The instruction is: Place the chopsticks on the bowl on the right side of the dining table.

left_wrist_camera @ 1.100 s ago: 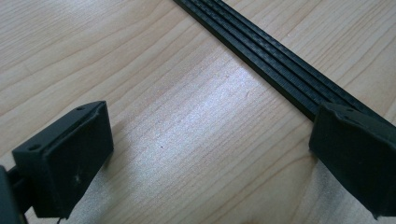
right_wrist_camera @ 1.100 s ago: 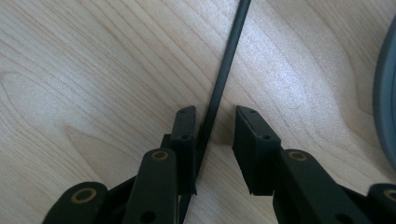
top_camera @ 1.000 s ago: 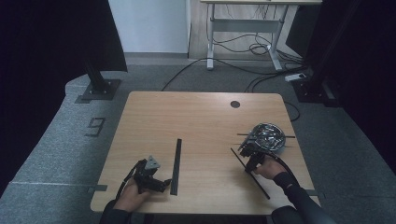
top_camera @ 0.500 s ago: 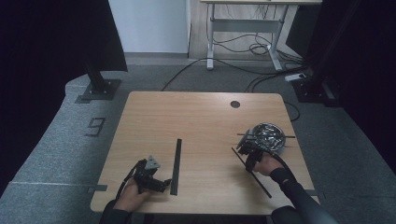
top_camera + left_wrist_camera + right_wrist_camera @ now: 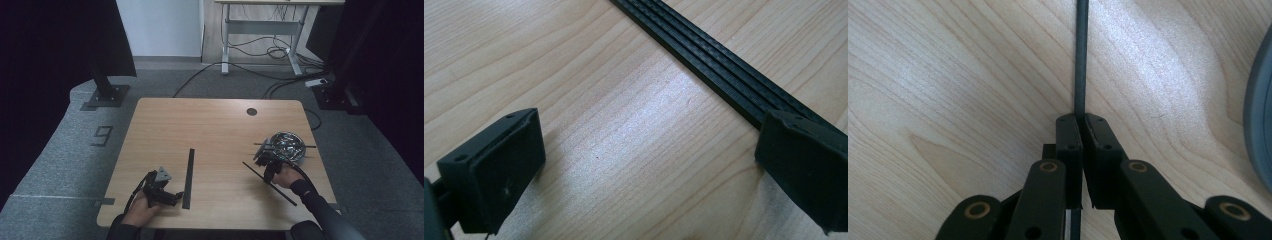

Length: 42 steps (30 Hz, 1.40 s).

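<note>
right gripper (image 5: 1081, 120) pinched tight on thin black rod (image 5: 1081, 55), rod lying low over the wood surface (image 5: 220, 125) beside metal bowl (image 5: 287, 145); left gripper (image 5: 172, 196) jaws spread wide, flat black strip (image 5: 704, 65) just beside one jaw

Bowl contents (image 5: 286, 144): too small and glary for you to tell apart
Thin rod (image 5: 1081, 55): your closed right gripper (image 5: 1082, 131) hides its middle; the top edge cuts it off
Flat strip (image 5: 719, 72): its near end sits behind your left gripper's jaw
</note>
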Tool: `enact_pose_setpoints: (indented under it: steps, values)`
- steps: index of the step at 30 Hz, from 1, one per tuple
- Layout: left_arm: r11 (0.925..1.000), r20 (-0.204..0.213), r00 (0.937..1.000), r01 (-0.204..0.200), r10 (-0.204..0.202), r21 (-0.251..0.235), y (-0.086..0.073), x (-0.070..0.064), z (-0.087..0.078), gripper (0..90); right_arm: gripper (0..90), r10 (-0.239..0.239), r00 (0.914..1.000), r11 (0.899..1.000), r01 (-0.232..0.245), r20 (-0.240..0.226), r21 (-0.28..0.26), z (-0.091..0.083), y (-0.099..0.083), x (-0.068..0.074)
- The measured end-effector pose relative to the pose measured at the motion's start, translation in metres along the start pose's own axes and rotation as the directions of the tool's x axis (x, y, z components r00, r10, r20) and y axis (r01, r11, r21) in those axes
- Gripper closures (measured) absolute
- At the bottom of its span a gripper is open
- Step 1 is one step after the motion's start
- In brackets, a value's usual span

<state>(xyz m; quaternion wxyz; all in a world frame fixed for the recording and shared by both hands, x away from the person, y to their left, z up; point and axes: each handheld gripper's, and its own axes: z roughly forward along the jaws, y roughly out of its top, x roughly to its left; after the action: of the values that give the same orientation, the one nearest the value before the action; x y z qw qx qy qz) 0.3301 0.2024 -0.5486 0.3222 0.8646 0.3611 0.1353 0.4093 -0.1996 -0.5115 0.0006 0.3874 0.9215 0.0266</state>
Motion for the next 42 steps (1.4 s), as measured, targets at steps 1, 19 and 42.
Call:
enact_pose_setpoints:
  steps: [1, 19, 42]
  values:
    - [1.0000, 0.000, 1.0000, 0.000, 0.000, 0.000, 0.000, 0.000, 0.000, 0.0, 85.7, -0.001, 1.0000, 1.000, 0.001, -0.004, -0.001, 0.000, 0.000, 0.000]
    - [1.0000, 0.000, 1.0000, 0.001, -0.001, 0.000, 0.000, 0.000, 0.000, 0.0, 85.6, -0.039, 0.9991, 0.999, 0.039, -0.014, -0.034, -0.016, -0.006, 0.005]
    - [1.0000, 0.000, 1.0000, 0.001, -0.001, -0.001, 0.000, 0.000, 0.000, 0.0, 85.6, -0.029, 0.9996, 0.996, 0.028, -0.005, -0.082, -0.067, -0.008, -0.003]
